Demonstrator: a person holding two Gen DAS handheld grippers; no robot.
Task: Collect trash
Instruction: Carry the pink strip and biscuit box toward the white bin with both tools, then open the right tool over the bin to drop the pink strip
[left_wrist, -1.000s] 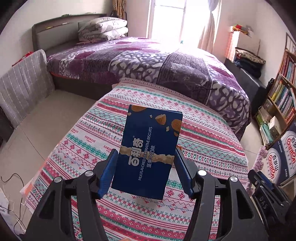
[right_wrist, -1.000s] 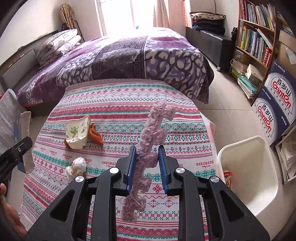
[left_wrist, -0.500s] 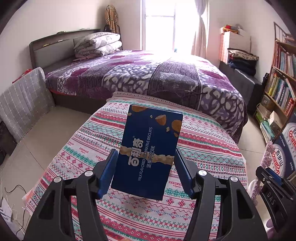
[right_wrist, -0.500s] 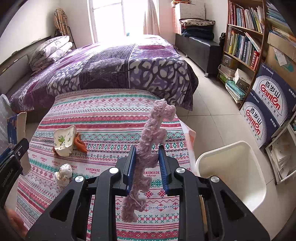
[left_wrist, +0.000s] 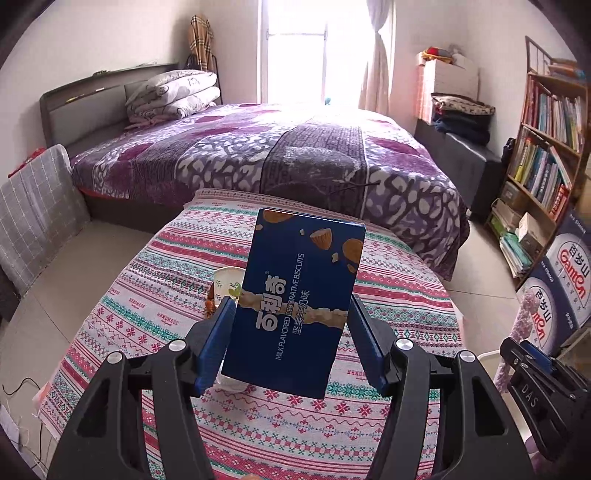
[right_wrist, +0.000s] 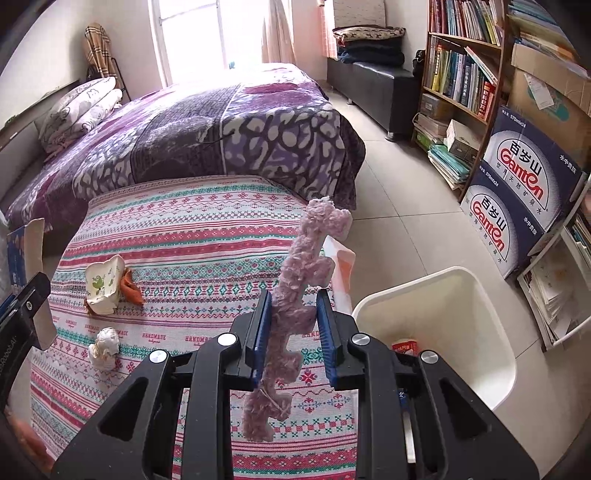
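In the left wrist view the blue biscuit box (left_wrist: 299, 314) covers most of the crushed paper cup (left_wrist: 227, 282) behind it, and the orange scrap (left_wrist: 209, 306) beside the cup shows only as a sliver. Under the box's lower edge a bit of something white (left_wrist: 231, 384) peeks out; what it is cannot be told. The white bin (left_wrist: 489, 360) shows only a strip of rim behind the right claw (left_wrist: 532, 365), itself cut off by the frame edge. In the right wrist view the bin (right_wrist: 458, 295) holds a red-and-white wrapper (right_wrist: 404, 347), half hidden, print unreadable.
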